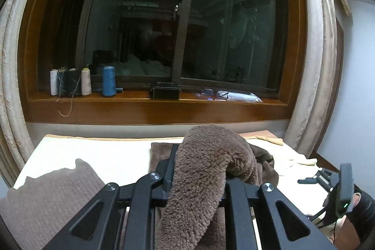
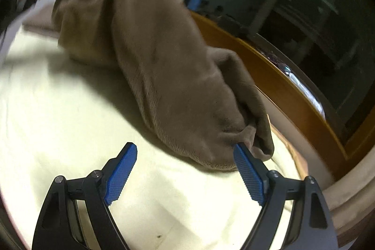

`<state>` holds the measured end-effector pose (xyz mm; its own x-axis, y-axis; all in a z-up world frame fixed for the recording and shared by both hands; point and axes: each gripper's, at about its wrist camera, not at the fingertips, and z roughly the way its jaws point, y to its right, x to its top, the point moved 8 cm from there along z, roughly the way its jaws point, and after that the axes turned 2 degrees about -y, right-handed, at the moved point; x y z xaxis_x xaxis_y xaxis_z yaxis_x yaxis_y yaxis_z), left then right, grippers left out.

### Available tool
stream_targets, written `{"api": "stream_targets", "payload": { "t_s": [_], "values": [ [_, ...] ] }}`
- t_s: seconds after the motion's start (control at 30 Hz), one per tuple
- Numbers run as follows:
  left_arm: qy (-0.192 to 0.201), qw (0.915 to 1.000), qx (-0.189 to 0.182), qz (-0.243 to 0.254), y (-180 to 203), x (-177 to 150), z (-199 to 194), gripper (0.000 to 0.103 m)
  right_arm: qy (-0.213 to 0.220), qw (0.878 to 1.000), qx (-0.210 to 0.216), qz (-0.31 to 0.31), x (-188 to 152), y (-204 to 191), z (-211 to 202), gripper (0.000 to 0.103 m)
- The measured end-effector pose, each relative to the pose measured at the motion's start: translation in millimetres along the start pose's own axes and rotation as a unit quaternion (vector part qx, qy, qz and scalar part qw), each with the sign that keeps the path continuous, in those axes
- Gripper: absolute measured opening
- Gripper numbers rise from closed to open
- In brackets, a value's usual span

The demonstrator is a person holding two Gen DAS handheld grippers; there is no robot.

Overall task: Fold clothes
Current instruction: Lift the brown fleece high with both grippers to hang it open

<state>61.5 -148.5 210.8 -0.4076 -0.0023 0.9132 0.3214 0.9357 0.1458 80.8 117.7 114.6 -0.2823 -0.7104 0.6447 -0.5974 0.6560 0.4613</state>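
A brown fleece garment (image 1: 206, 170) hangs thick between and over the fingers of my left gripper (image 1: 199, 177), which is shut on it and holds it above the cream-covered table (image 1: 98, 151). In the right wrist view the same brown garment (image 2: 164, 67) stretches from the upper left down to the cream surface (image 2: 70, 109). My right gripper (image 2: 185, 168) is open, its blue pads wide apart. Its right fingertip (image 2: 243, 151) touches the garment's lower end. My right gripper also shows at the right edge of the left wrist view (image 1: 314, 179).
A flat brown cloth (image 1: 54, 198) lies at the table's left. A wooden window sill (image 1: 152, 107) behind the table holds several thread spools (image 1: 109, 81), a small black box (image 1: 165, 91) and a plastic bag (image 1: 236, 96). Beige curtains (image 1: 314, 62) hang at both sides.
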Motion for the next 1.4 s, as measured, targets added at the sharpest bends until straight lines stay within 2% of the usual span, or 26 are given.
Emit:
{"api": "stream_targets", "payload": {
  "t_s": [0.1, 0.17, 0.27, 0.4, 0.53, 0.67, 0.93, 1.0, 1.07, 1.17, 1.2, 1.3, 1.4],
  "values": [
    [0.011, 0.9999, 0.0, 0.001, 0.3, 6.3, -7.8, 0.017, 0.0, 0.999, -0.032, -0.043, 0.5, -8.9, 7.4, 0.087],
    [0.022, 0.9997, 0.002, 0.006, 0.6, 13.3, -15.4, 0.017, 0.001, 0.994, -0.069, -0.087, 1.7, -15.6, 14.0, 0.087],
    [0.038, 0.9991, 0.006, 0.016, 0.3, 25.9, -25.5, 0.017, -0.007, 0.987, -0.09, -0.133, 1.8, -27.9, 27.5, 0.087],
    [0.047, 0.9987, 0.005, 0.016, -2.5, 40.0, -34.8, 0.017, -0.021, 0.98, -0.082, -0.178, -1.2, -49.6, 45.3, 0.087],
    [0.054, 0.9983, 0.009, 0.02, -2.4, 50.9, -43.7, 0.017, 0.0, 0.978, -0.07, -0.198, 8.1, -67.0, 44.3, 0.087],
    [0.061, 0.9978, 0.012, 0.025, 1.8, 59.8, -53.4, 0.017, 0.017, 0.965, -0.098, -0.241, 13.4, -82.8, 46.1, 0.087],
    [0.068, 0.997, 0.013, 0.036, 7.6, 73.3, -65.9, 0.017, 0.012, 0.973, -0.088, -0.214, 21.7, -86.8, 55.7, 0.087],
    [0.072, 0.9967, 0.009, 0.036, 8.8, 76.2, -69.6, 0.017, 0.01, 0.971, -0.095, -0.22, 21.9, -89.1, 58.9, 0.08],
    [0.075, 0.9966, 0.005, 0.034, 9.8, 78.6, -73.4, 0.017, -0.004, 0.966, -0.111, -0.234, 19.6, -89.6, 65.6, 0.05],
    [0.077, 0.9965, 0.01, 0.031, 7.8, 79.6, -77.7, 0.017, -0.022, 0.963, -0.125, -0.239, 14.8, -86.1, 74.8, 0.02],
    [0.078, 0.9963, 0.014, 0.032, 6.8, 79.3, -78.9, 0.017, -0.019, 0.964, -0.13, -0.23, 16.1, -82.3, 73.9, 0.014],
    [0.085, 0.9951, 0.033, 0.038, 2.6, 78.1, -84.6, 0.017, 0.022, 0.967, -0.169, -0.188, 29.4, -62.7, 57.1, 0.009],
    [0.091, 0.9947, 0.037, 0.03, -3.0, 78.7, -90.0, 0.017, 0.086, 0.963, -0.224, -0.119, 53.9, -26.2, 18.5, 0.009]
  ]
}}
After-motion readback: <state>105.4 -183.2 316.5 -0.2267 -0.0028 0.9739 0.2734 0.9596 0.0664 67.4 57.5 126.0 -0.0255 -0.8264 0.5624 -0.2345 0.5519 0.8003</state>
